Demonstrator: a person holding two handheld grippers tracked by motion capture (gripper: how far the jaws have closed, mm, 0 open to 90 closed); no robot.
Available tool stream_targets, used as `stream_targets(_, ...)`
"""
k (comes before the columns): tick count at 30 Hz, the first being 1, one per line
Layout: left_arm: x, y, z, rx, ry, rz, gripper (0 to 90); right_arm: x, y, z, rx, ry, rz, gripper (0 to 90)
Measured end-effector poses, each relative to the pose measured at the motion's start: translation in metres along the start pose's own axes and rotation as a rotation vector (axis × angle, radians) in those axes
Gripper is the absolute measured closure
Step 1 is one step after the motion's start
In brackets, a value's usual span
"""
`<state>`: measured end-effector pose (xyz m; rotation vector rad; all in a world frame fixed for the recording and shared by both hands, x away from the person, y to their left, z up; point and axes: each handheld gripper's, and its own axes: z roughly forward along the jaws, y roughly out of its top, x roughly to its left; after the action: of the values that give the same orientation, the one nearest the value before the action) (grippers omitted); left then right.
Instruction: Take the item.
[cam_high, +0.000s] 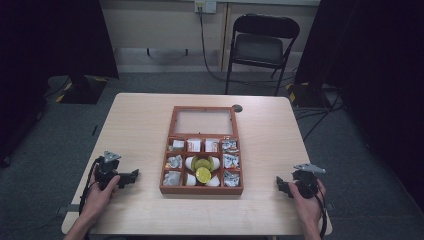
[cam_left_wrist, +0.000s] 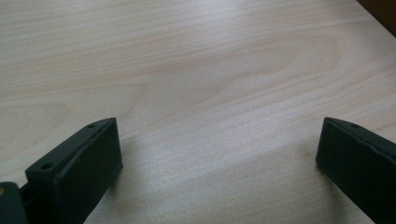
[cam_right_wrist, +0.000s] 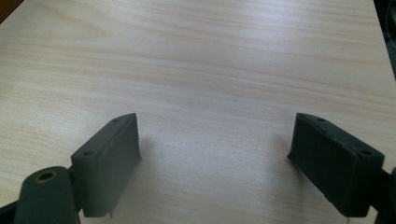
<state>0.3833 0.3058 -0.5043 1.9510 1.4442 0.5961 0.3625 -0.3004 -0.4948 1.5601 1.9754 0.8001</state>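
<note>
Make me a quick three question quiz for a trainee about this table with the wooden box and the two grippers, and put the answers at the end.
1. True or false: the left gripper has its fingers closed on a packet.
2. Multiple choice: where do the yellow-lidded cups sit in the wooden compartment box? A) the middle compartment B) a far corner compartment C) outside it on the table
3. Fill in: the box's lid is ____ and lies behind the compartments, toward the folding chair.

Key
1. False; both it and the right gripper are open over bare tabletop, beside the box.
2. A
3. open
</note>
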Motion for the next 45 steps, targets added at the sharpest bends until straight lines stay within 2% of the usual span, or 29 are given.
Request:
stream_targets(4, 0.000, 0.000, 0.000, 0.000, -0.001, 0.000, 0.0, 0.005, 0.001, -0.001, 0.001, -0.003, -0.025, 16.6)
stream_targets(8, 0.000, 0.000, 0.000, 0.003, -0.004, 0.002, 0.0, 0.007, 0.001, -0.002, -0.006, -0.002, -0.026, 18.0)
stream_targets(14, 0.000, 0.000, 0.000, 0.003, -0.004, 0.002, 0.0, 0.011, 0.004, -0.008, -0.024, 0.053, -0.017, 23.4)
stream_targets(23, 0.000, 0.000, -0.001, 0.004, -0.005, 0.002, 0.0, 0.023, 0.011, -0.013, -0.058, 0.079, -0.046, 25.5)
stream_targets(27, 0.000, 0.000, -0.001, 0.004, -0.005, 0.002, 0.0, 0.029, 0.014, -0.018, -0.092, 0.090, -0.047, 25.7)
stream_targets(34, 0.000, 0.000, -0.001, 0.004, -0.006, 0.001, 0.0, 0.037, 0.018, -0.020, -0.091, 0.119, -0.055, 28.0)
stream_targets(45, 0.000, 0.000, -0.001, 0.005, -0.006, 0.001, 0.0, 0.053, 0.036, -0.031, -0.129, 0.178, -0.099, 30.5)
